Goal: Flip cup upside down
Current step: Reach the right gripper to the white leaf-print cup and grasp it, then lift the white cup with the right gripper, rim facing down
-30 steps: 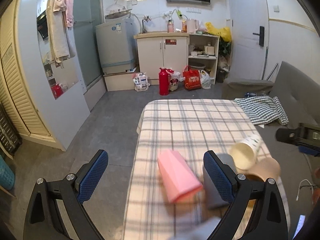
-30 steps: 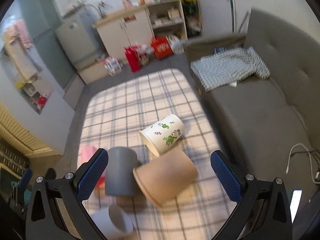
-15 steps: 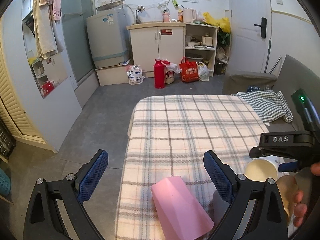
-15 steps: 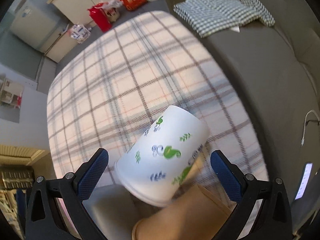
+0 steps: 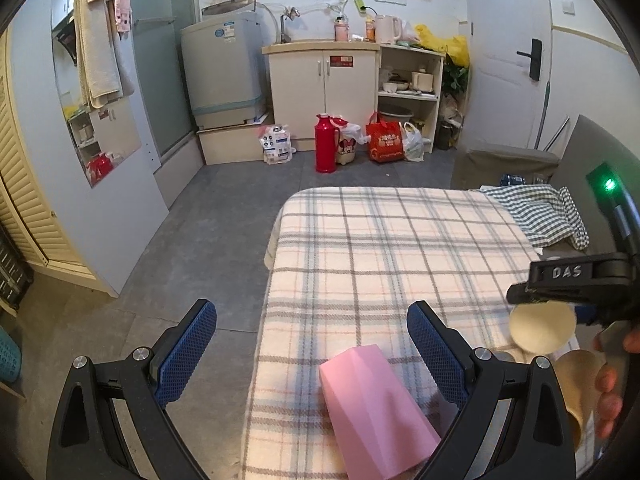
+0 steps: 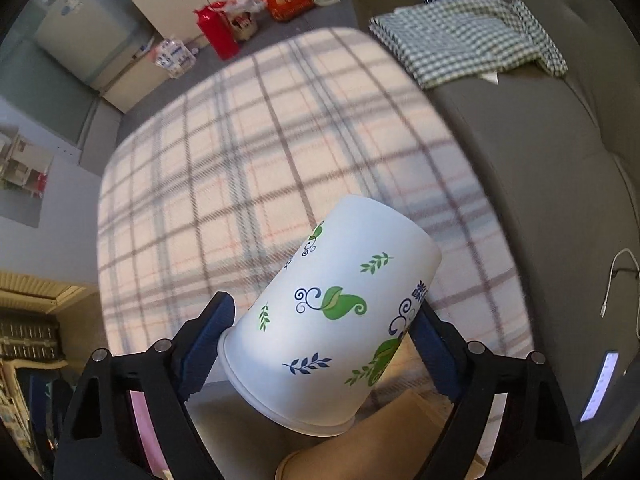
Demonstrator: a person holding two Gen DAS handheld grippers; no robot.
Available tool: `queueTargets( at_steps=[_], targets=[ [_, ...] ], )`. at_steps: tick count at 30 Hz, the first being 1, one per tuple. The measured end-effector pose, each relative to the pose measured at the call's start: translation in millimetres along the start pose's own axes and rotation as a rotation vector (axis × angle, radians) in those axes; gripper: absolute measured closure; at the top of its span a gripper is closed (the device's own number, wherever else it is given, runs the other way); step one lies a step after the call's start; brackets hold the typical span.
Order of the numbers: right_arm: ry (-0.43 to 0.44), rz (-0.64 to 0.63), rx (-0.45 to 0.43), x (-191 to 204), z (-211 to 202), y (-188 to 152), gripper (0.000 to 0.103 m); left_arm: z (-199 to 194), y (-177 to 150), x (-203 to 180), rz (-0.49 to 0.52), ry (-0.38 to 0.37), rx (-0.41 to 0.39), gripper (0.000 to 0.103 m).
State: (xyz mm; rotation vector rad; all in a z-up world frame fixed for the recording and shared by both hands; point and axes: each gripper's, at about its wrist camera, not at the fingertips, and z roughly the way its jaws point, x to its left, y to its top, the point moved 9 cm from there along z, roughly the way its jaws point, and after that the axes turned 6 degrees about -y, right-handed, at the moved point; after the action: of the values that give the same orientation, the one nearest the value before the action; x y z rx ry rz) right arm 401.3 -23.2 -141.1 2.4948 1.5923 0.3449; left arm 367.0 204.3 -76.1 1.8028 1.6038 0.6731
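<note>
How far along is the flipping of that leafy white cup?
Done: the right gripper has its jaws closed on the white cup near the rim, the cup tilted on its side above the plaid table. In hand: turning it. Left: setting it rim-down. The left gripper is open over the pink cup.

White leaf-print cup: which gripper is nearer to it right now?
Right. The right gripper has its pads on both sides of the white leaf-print cup, apparently gripping it. The left gripper is open, off to the side above the pink cup.
</note>
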Motion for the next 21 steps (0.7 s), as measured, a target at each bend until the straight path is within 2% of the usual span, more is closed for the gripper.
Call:
queueTargets(
  at_steps=[6,11,17,21],
  targets=[
    [0.041,-0.050,-0.090,5,-55,-1,0.017,-30,10,-1,0.008,0.004,-0.025,0.004],
    [0.084,-0.117,-0.165,3,-114,-27,0.017,-73,14,-4,0.002,-0.012,-0.053,0.004],
    [0.122,-0.253,-0.213,-7,-166,-93,0.017,-124,-7,-11,0.021,-0.011,-0.054,0.004],
    [0.135,-0.343,-0.218,-13,-176,-145,0.017,-148,-44,-12,0.024,0.009,-0.035,0.004]
  ],
)
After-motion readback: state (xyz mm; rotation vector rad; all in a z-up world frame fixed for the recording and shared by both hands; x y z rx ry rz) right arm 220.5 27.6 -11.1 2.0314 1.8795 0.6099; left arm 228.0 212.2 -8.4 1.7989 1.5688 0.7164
